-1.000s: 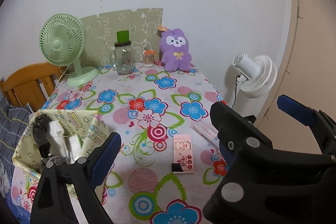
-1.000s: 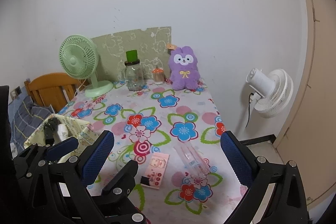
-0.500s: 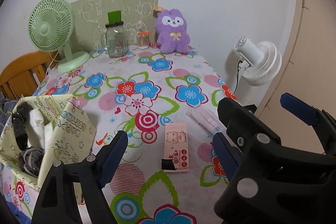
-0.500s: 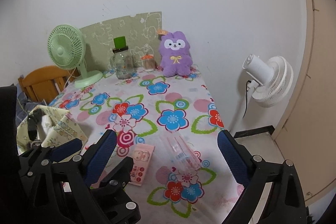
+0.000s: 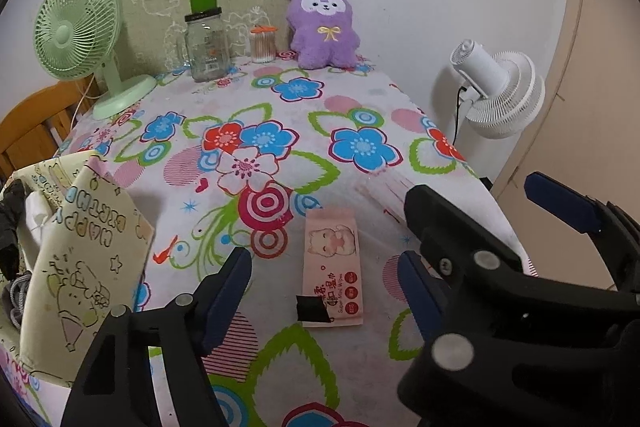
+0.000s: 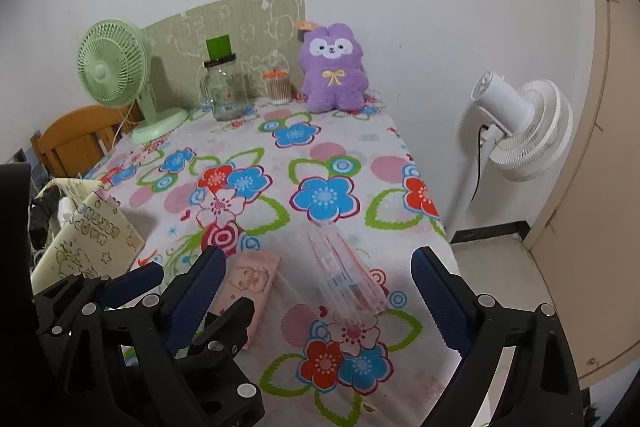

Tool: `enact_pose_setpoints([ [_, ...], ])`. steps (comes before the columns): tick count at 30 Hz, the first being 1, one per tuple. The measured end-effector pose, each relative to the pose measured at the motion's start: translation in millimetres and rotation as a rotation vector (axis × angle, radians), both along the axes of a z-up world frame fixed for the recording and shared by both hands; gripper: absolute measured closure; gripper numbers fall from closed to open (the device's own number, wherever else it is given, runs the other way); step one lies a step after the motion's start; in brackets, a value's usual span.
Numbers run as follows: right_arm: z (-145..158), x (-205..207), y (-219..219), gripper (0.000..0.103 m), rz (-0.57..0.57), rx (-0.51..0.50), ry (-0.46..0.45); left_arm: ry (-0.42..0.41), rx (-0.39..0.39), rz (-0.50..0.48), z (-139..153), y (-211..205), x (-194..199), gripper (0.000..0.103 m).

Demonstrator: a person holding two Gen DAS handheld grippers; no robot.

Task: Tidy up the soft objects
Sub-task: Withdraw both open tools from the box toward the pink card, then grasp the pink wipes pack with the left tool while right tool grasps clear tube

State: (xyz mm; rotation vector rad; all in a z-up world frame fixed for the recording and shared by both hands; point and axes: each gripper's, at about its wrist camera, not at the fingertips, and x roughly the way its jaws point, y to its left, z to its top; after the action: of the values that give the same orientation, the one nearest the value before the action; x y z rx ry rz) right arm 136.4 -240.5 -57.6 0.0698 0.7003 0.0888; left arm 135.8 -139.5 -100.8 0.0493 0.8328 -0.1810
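Both claws hover low over the near edge of the table [image 5: 280,107], which wears a flower-print cloth. Left claw [image 5: 324,291]: jaws spread wide, nothing between them. Right claw [image 6: 316,291]: likewise spread and empty.

Pink wet-wipes pack [image 5: 333,263] lies flat on the cloth at the near middle, directly ahead of the left claw's gap, not touched. Just to its right, a clear plastic packet [image 6: 344,279] lies flat, ahead of the right claw. Fabric storage bag [image 5: 80,247] printed "Happy Birthday" sits at the near left edge; dark and pale soft items show inside, contents otherwise unclear. Purple plush bunny [image 5: 323,27] sits upright at the far end against the wall, well apart from both claws. Beside it to the left: cotton-swab jar [image 5: 263,44], glass mug jar [image 5: 206,47], green desk fan [image 5: 80,39]. White floor fan [image 6: 520,127] stands off the table to the right.

Judgement: approach stage, likely toward the wipes pack, with the bag as the probable destination.

Risks:
- Pack is thin and flat; fingers may skate over it or pinch the cloth, dragging everything on it.
- Claws sit close together; a sideways shift could knock them into each other.
- Bag mouth looks slumped; a drop could land on the rim and slide off the table edge.
- Reaching for the bunny risks tipping the swab jar.
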Motion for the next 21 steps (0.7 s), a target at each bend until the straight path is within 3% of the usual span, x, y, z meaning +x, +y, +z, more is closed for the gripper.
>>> enact_pose_setpoints([
  [17, -32.4, 18.4, -4.6, 0.012, 0.002, -0.009, 0.071, 0.089, 0.031, -0.01, -33.8, -6.6, 17.4, 0.036],
  [21, -36.6, 24.1, -4.2, 0.013, 0.006, -0.006, 0.084, 0.12, 0.02, -0.005, -39.3, -5.6, 22.7, 0.047],
])
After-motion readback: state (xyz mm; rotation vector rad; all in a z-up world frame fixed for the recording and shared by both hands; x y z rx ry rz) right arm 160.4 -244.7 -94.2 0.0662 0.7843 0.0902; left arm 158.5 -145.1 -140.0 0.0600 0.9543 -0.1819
